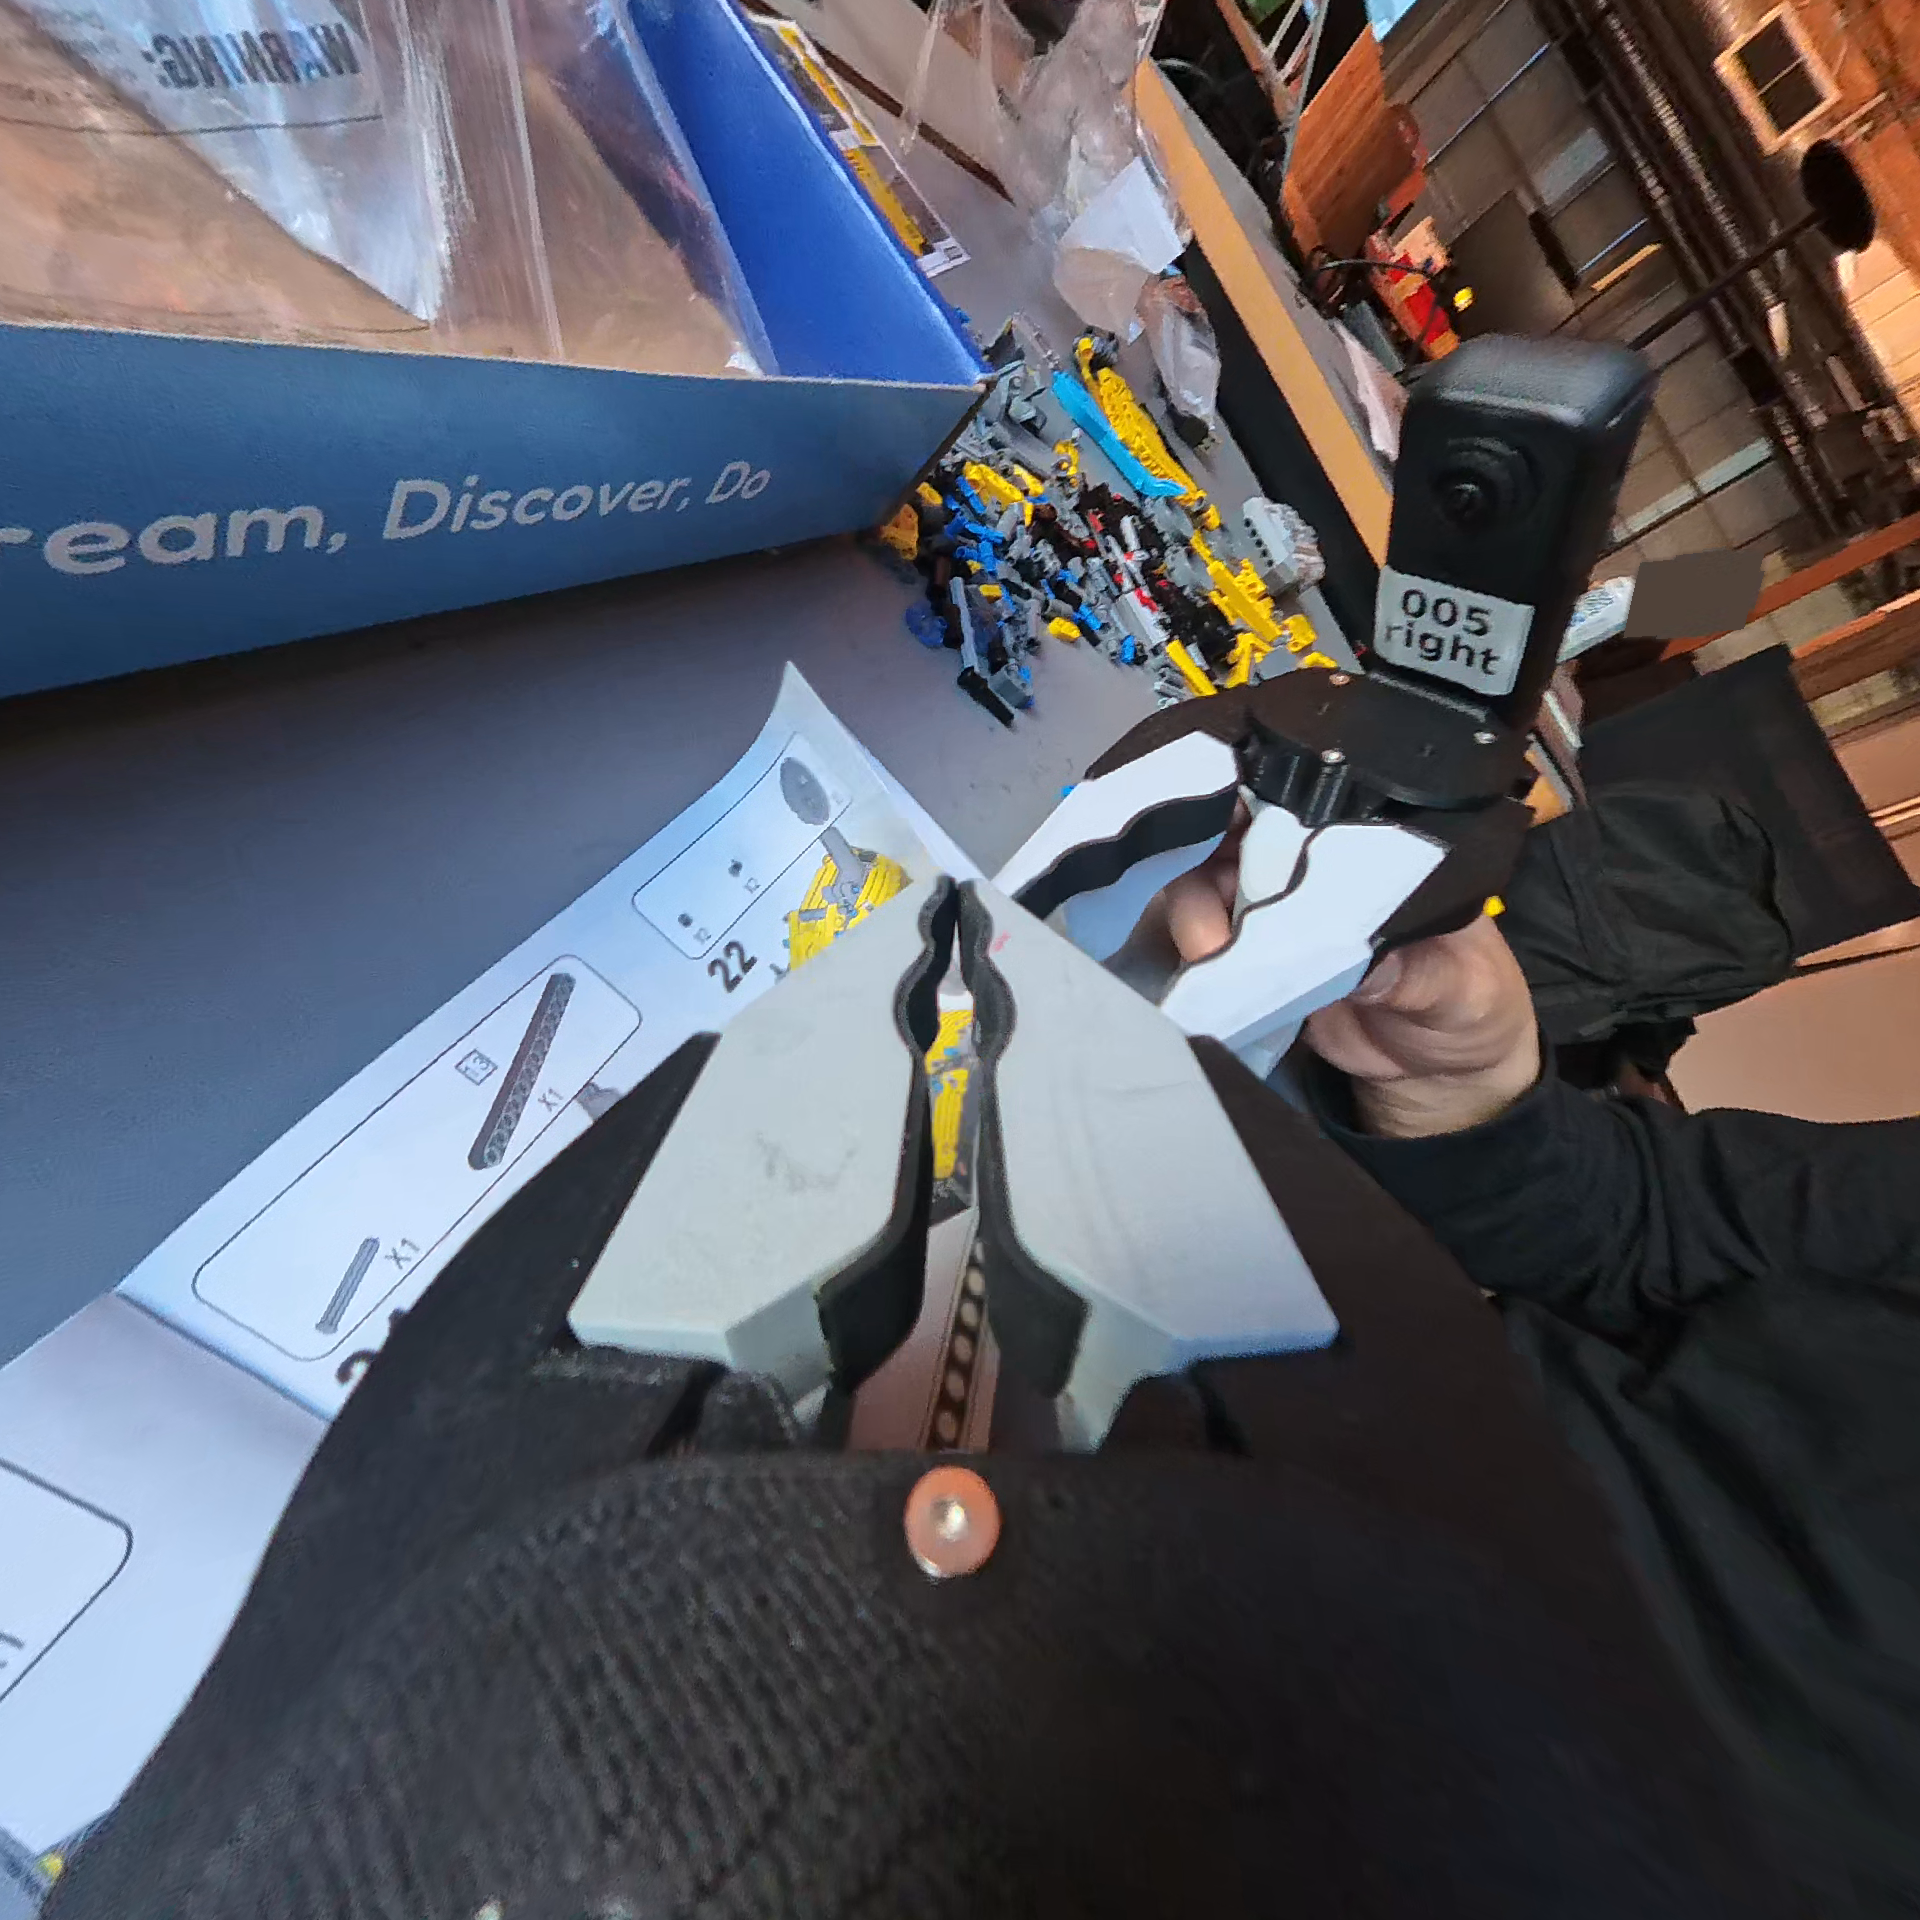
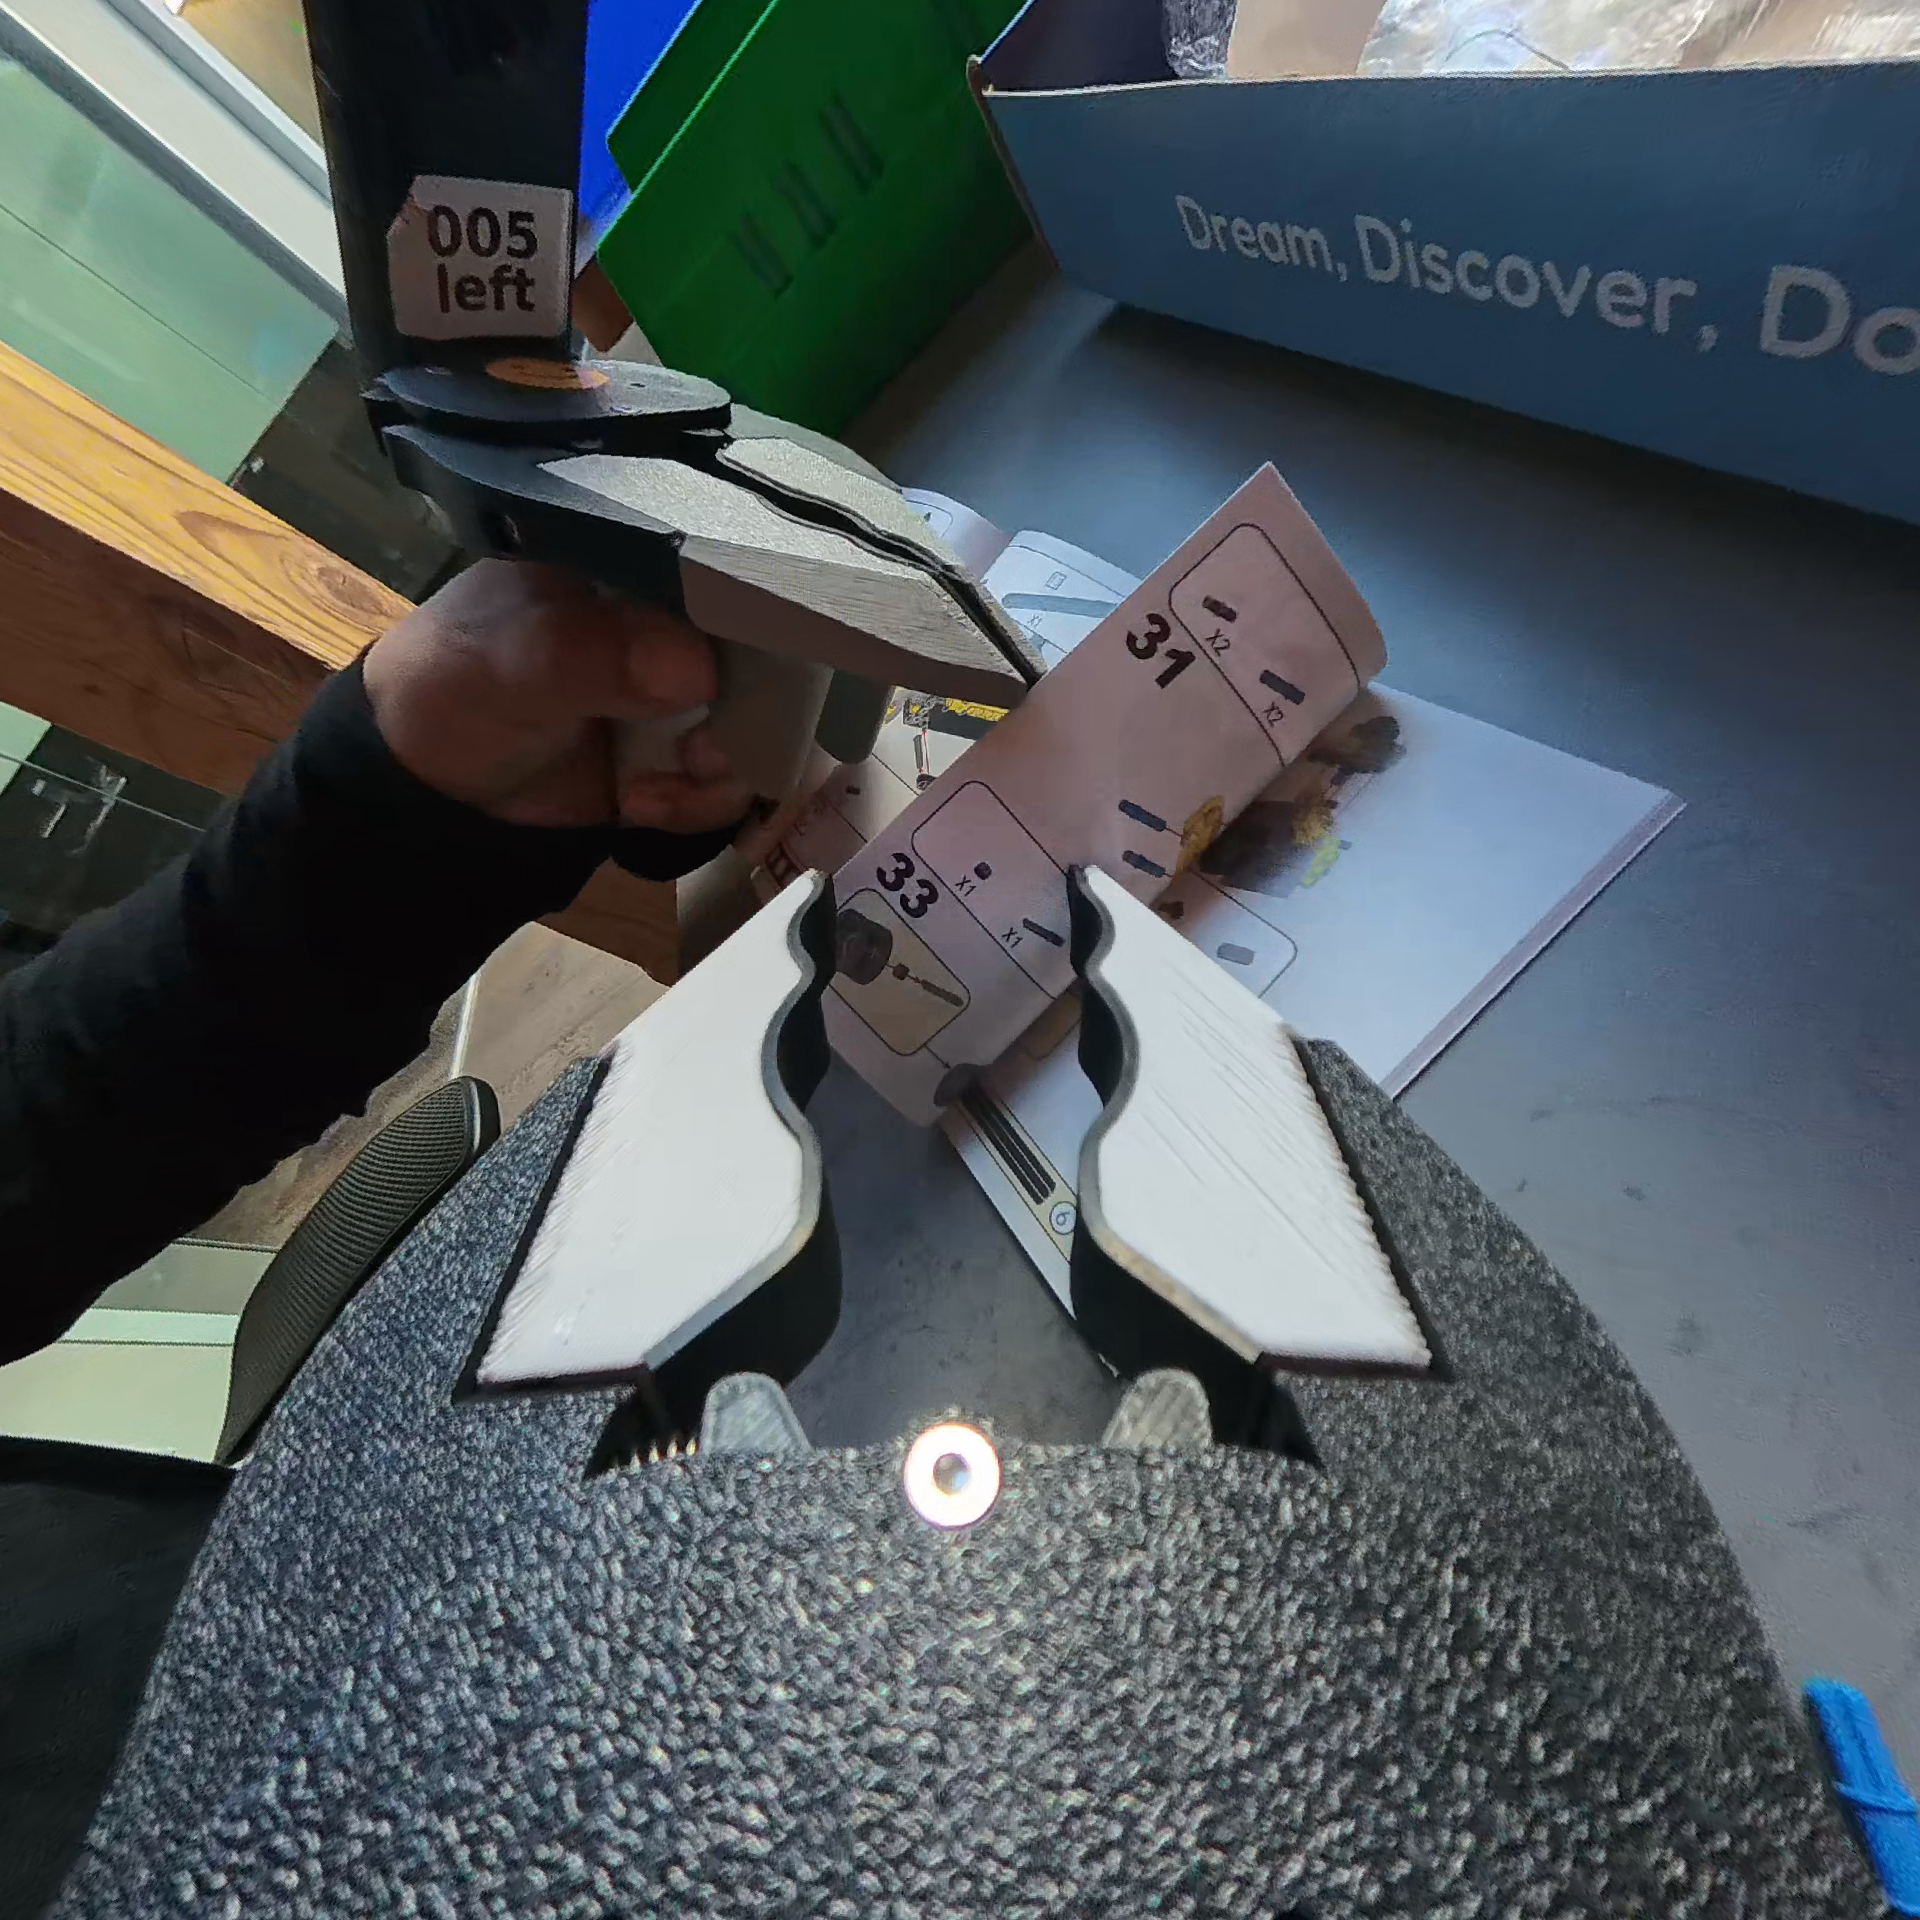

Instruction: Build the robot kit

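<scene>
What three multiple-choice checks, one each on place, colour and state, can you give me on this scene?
1. The loose building pieces lie: A in the blue box; B on the table beside the box; C on the floor.
2. The panel by the box's end is: A red; B green; C white.
3. The right gripper has its fingers: A open; B shut on a page; C shut on a brick.
B: the pile sits at the box's corner. B: plainly green. A: a wide gap shows between them; the left gripper pinches the booklet page.
</scene>
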The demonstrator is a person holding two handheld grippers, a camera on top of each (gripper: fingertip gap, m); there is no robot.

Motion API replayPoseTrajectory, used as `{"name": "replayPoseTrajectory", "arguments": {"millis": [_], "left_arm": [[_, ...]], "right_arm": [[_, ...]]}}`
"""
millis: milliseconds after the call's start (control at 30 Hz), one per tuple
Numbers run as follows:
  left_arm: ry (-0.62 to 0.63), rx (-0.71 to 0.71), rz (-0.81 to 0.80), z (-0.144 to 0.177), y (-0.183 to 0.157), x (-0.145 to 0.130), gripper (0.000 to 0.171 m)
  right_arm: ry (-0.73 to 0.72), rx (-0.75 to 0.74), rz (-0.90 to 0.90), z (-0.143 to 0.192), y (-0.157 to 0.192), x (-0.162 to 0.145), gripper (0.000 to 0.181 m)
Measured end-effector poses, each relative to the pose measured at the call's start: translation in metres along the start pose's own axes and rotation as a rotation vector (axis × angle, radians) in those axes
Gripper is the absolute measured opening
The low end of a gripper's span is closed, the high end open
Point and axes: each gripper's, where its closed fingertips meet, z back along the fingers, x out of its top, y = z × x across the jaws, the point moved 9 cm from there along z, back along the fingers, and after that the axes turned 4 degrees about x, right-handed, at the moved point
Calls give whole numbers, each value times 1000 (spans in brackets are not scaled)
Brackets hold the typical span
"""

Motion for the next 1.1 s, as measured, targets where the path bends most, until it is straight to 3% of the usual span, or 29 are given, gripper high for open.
{"name": "replayPoseTrajectory", "arguments": {"millis": [233, 400, 533, 600, 800, 1100], "left_arm": [[-11, 3, 12, 6, 2, 1, 0], [97, 27, 21, 2, 2, -6, 1], [190, 64, -3, 4, -3, -9, 59], [193, 105, 11, 5, -2, -7, 65], [112, 54, 117, 6, 9, 5, 60], [121, 50, 108, -5, 7, 6, 56]], "right_arm": [[-23, -23, -5, 6, -4, 1, 46], [-8, -4, -6, 5, -2, 0, 47], [-7, 12, -11, 6, -1, -2, 47], [-5, 17, -13, 6, -1, -2, 49], [-4, 18, -10, 6, -1, -3, 49], [-5, 26, -18, 7, -1, -3, 49]]}}
